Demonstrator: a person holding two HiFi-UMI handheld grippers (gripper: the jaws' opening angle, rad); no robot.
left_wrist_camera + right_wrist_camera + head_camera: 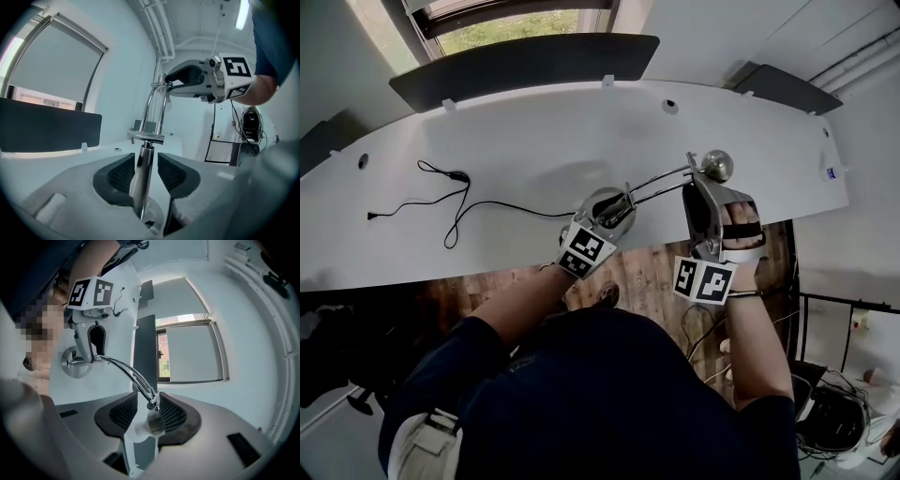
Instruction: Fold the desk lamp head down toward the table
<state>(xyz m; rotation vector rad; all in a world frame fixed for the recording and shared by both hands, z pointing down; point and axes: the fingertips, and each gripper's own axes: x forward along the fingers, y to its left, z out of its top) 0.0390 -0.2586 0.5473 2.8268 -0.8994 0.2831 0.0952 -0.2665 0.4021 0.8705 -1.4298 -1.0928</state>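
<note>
A chrome desk lamp stands near the front edge of the white desk (487,141). Its round base (602,202) carries two thin arms (661,183) that run right to a shiny ball joint (718,166). My left gripper (605,216) is low at the base, and its open jaws straddle the upright post (143,173) with a gap on the right side. My right gripper (701,185) is at the far end of the arms. In the right gripper view the chrome joint (154,423) and the flat pale lamp head (137,453) lie between its open pads (177,414), which do not press on them.
A black cable (450,202) lies looped on the desk's left half. Dark partition panels stand behind the desk (525,58) and at its right (783,89). Below the desk's front edge are the wooden floor (647,272) and the person's body.
</note>
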